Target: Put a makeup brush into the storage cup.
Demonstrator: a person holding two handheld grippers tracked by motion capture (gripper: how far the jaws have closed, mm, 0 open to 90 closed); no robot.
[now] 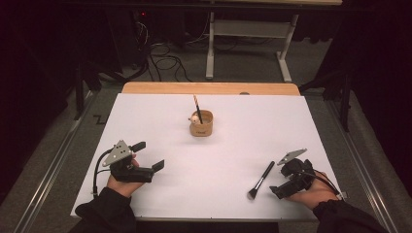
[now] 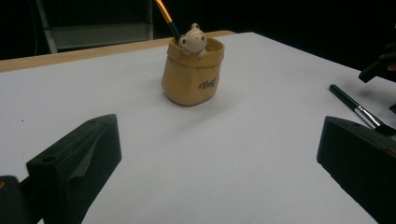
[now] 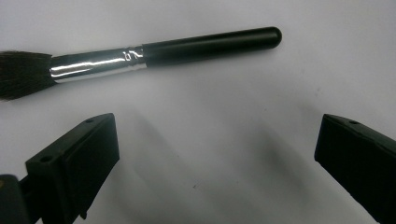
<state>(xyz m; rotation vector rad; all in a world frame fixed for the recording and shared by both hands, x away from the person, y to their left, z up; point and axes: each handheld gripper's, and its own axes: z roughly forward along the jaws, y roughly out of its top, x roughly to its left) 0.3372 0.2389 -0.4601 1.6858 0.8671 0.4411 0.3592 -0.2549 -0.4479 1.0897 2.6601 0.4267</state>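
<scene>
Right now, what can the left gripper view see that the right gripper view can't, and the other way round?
The left gripper view takes in the tan pot with its little bear figure and an orange-handled brush standing in it, plus the wooden table edge behind. The right gripper view looks closely at the black makeup brush from bristles to handle end, lying flat just beyond its wide-open jaws. Both share the white table sheet and that same black brush, which the left gripper view catches partly at its right edge.
</scene>
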